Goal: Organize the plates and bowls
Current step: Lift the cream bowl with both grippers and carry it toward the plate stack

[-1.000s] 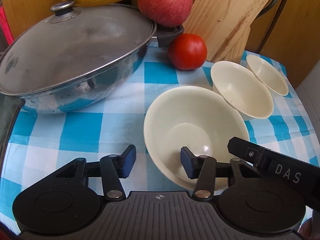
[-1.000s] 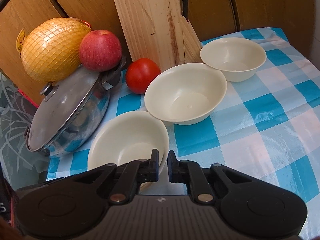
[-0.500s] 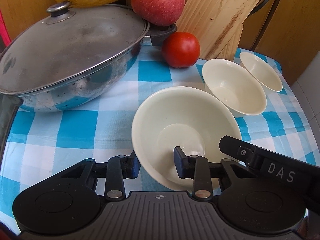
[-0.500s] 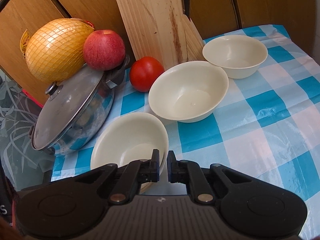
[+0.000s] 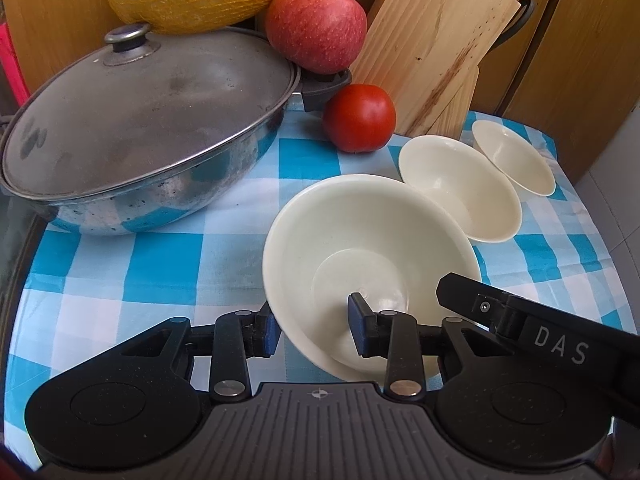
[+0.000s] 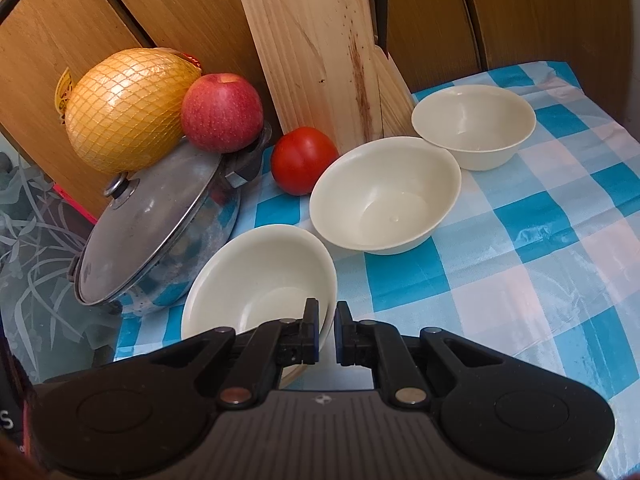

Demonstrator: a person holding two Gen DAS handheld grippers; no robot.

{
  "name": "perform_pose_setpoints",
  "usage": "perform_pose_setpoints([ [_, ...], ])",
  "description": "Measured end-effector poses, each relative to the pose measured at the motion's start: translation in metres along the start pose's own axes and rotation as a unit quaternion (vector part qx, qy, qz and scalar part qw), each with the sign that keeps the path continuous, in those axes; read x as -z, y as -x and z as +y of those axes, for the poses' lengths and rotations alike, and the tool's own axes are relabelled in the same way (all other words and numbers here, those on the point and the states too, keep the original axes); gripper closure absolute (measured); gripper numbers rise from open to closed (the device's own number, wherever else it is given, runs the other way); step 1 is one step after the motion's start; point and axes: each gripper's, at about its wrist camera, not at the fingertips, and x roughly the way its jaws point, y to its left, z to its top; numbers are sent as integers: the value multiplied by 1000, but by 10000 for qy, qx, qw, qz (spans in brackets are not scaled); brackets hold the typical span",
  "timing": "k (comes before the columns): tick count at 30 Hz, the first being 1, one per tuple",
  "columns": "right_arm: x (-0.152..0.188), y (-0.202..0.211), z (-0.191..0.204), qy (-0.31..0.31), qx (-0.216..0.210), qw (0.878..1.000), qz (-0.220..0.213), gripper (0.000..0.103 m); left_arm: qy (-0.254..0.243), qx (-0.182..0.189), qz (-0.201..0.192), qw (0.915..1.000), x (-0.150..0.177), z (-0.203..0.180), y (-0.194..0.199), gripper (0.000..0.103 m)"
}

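The left gripper [image 5: 313, 330] straddles the near bowl's [image 5: 360, 232] rim, jaws half-wide — the right gripper [image 6: 327, 330] pinches its opposite rim.

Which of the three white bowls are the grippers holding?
The nearest bowl, beside the pot. Both grippers straddle its rim; the middle bowl and far bowl stand untouched.

Both tools are matte black plastic: the left gripper [image 5: 312, 330] has blue finger pads [image 5: 362, 330], silver pivot rivets and a ribbed base; the right gripper [image 6: 327, 334] reads "DAS" in grey
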Motion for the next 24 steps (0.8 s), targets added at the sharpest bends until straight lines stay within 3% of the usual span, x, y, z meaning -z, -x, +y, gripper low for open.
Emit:
perform_pose_setpoints([
  [24, 6, 28, -1, 85, 47, 9997, -223, 93, -102, 124, -230, 9996, 7, -10, 22, 61],
])
